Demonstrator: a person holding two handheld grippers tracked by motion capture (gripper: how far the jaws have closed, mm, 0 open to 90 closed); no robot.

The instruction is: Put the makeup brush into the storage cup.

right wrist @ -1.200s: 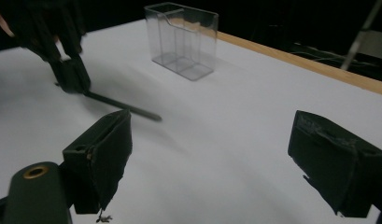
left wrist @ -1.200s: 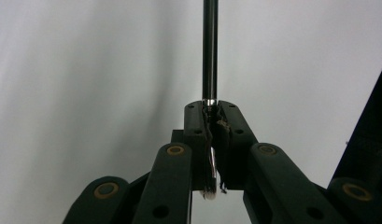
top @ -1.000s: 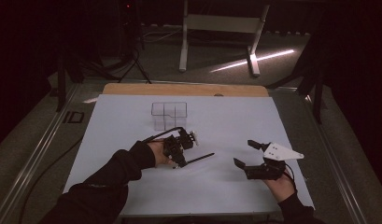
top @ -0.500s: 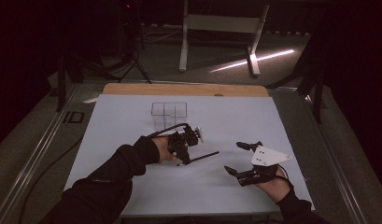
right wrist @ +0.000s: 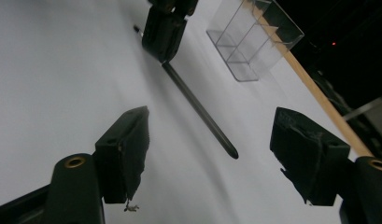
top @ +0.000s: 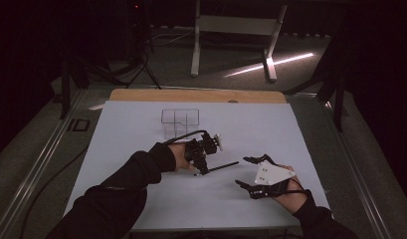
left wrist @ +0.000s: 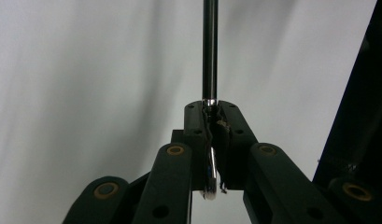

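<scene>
left gripper [top: 207, 167]: clamped on one end of pen [top: 224, 166] — rod sticks out forward | right gripper [top: 247, 172]: jaws wide apart, pen tip just ahead, between them | pen probably light, stiff, smooth — grip mid-shaft | clear box [top: 179, 121] beyond.

table: white sheet [top: 141, 129] covers the top, bare wood strip [top: 191, 95] along the far edge
on sheet: clear compartment box [top: 179, 122], toward the far edge, left of centre
box: upright, open top, several compartments, empty
</scene>
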